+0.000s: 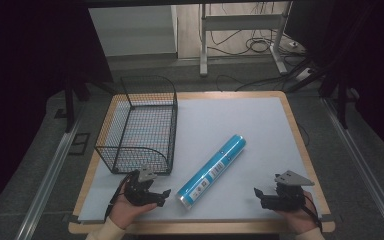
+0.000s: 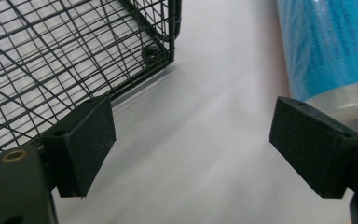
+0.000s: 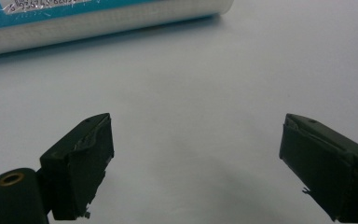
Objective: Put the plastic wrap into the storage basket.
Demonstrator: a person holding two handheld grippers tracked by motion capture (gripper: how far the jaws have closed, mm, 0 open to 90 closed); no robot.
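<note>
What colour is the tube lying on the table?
The tube is bright blue with a white label and a clear, silvery end; the high view shows it best.

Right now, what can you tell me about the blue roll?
The blue roll is a long cylinder in glossy clear film, with a white barcode label along its side and a clear, silvery near end. It lies flat and diagonal on the grey mat, right of the wire basket, apart from it. Nothing grips it.

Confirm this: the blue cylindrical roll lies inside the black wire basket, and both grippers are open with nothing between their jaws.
Not quite. The high view shows the blue cylindrical roll lying on the white mat, right of the black wire basket, not inside it. The rest holds: the left gripper and right gripper are open and empty.
</note>
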